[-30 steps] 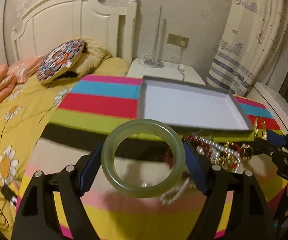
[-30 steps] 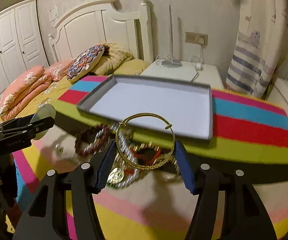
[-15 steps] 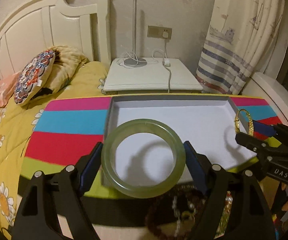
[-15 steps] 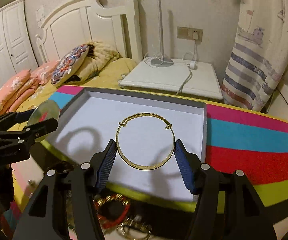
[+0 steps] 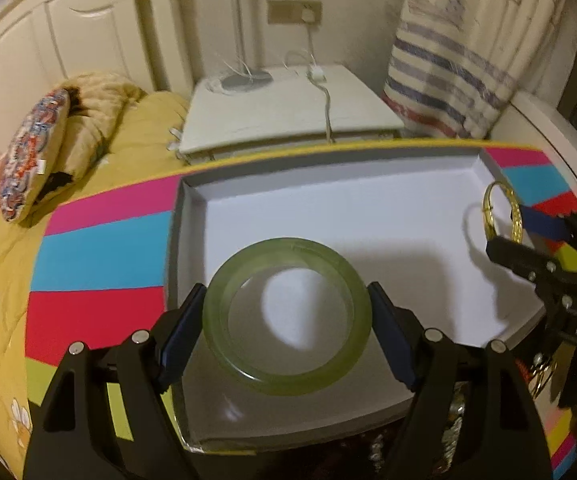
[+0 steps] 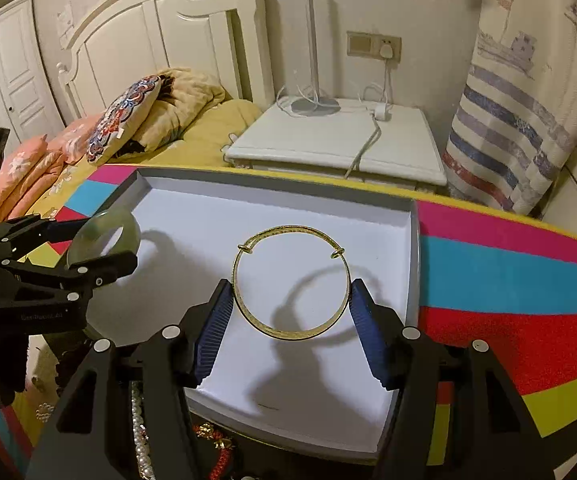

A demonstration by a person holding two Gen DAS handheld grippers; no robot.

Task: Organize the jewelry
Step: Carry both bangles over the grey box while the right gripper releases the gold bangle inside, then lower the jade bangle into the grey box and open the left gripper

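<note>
My left gripper [image 5: 286,332] is shut on a thick pale green jade bangle [image 5: 240,360] and holds it over the near left part of a shallow white tray [image 5: 328,208]. My right gripper [image 6: 291,318] is shut on a thin gold bangle [image 6: 288,332] and holds it over the tray [image 6: 208,216]. The gold bangle [image 5: 492,208] and right gripper [image 5: 536,240] show at the right in the left wrist view. The jade bangle [image 6: 88,240] and left gripper [image 6: 88,246] show at the left in the right wrist view.
The tray lies on a striped multicolour cloth [image 6: 508,272]. More jewelry, pearls and red beads [image 6: 208,440], lies in front of the tray. A white nightstand [image 6: 340,136] with a lamp stands behind. A bed with pillows [image 6: 120,116] is at the left.
Both grippers have moved forward from above the jewelry pile to over the tray, each still holding its bangle.
</note>
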